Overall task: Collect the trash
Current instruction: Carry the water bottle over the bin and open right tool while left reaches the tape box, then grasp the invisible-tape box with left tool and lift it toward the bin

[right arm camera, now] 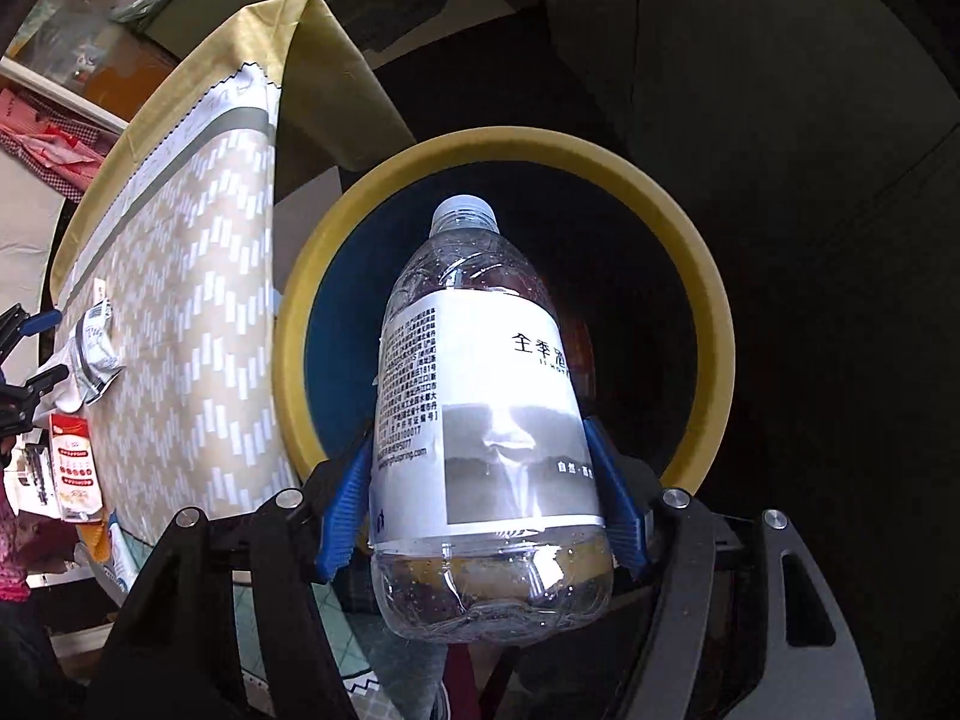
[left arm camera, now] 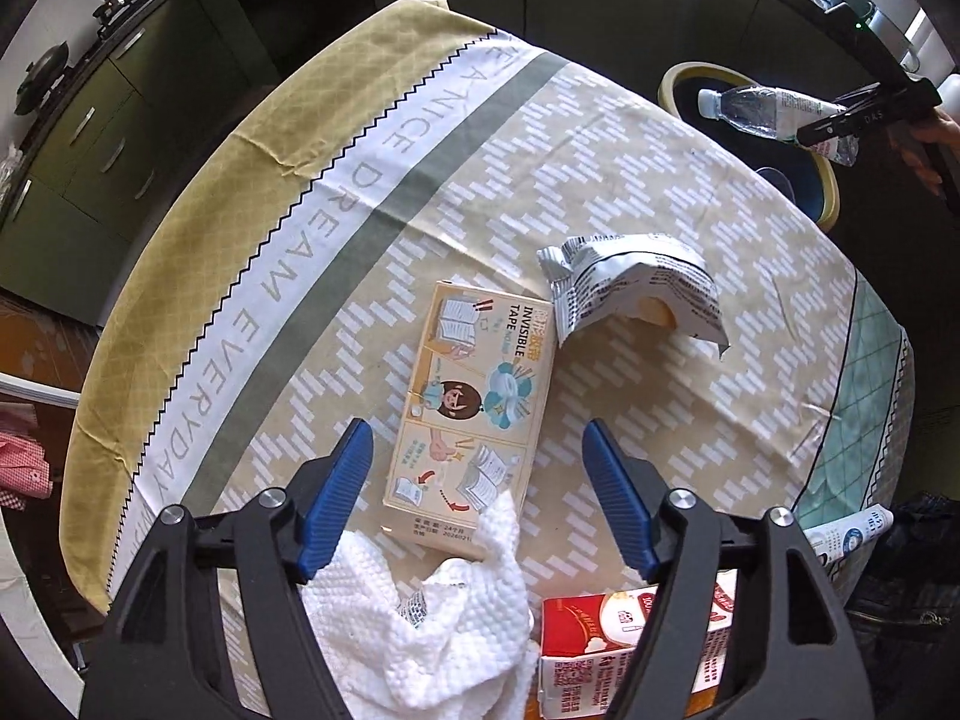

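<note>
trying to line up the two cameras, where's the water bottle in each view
Left wrist: the water bottle is at the upper right, lying across the mouth of the yellow-rimmed bin, clamped in the right gripper.
Right wrist: the bottle fills the centre, cap pointing away, held between the blue pads over the same bin.
Shared landmark: the silver snack wrapper on the tablecloth, seen at the left edge of the right wrist view.

Tablecloth (left arm camera: 384,138): yellow border, printed words, covers the tabletop.
Cabinets (left arm camera: 90,138): green, with metal handles.
Pan (left arm camera: 42,75): on the counter.
</note>
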A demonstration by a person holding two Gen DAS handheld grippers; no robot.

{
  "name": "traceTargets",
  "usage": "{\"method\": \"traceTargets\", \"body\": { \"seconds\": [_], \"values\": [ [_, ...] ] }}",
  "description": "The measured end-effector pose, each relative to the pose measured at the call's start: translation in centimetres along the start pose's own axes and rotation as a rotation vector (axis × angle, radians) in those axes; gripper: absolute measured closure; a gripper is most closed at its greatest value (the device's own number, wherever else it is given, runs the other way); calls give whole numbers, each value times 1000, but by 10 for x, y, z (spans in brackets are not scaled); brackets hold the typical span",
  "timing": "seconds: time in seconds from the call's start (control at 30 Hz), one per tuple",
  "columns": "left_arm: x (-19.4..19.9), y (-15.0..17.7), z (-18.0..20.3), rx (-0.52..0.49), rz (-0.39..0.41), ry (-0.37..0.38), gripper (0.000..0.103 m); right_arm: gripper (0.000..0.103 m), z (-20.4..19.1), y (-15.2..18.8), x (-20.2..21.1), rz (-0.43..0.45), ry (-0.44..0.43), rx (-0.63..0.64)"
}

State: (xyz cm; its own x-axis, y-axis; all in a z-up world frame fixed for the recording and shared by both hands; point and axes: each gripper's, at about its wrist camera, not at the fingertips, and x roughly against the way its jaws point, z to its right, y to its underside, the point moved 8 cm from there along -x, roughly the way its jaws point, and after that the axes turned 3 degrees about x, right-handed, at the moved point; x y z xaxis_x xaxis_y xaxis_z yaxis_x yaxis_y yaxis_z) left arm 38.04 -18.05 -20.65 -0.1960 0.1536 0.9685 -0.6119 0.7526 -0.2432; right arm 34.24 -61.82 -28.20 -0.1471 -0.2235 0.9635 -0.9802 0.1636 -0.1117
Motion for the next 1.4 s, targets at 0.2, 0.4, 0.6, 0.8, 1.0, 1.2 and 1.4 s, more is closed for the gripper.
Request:
{"method": "traceTargets", "body": {
  "seconds": [0.2, 0.4, 0.6, 0.8, 1.0, 1.2, 1.4],
  "values": [
    [-7, 0, 4, -27, -9, -26, 28, 24, -3, -11, 2, 39, -12, -6],
    [-25, -7, 3, -43, -37, -25, 28, 24, -28, 2, 21, 45, -62, 22],
    [-42, -9, 5, -67, -70, -10, 28, 24, -54, 24, 28, 48, -123, 60],
    [-44, 1, 7, -44, -78, 6, 47, 23, -67, 44, 32, 55, -175, 72],
    [-19, -2, 6, -12, -26, 2, 47, 22, -71, 59, 39, 75, -221, 68],
    [28, -15, 16, -38, 18, -23, 47, 22, -63, 75, 50, 117, -264, 49],
    [68, -48, 55, -91, 63, -15, 47, 22, -43, 86, 59, 162, -301, 12]
  ]
}}
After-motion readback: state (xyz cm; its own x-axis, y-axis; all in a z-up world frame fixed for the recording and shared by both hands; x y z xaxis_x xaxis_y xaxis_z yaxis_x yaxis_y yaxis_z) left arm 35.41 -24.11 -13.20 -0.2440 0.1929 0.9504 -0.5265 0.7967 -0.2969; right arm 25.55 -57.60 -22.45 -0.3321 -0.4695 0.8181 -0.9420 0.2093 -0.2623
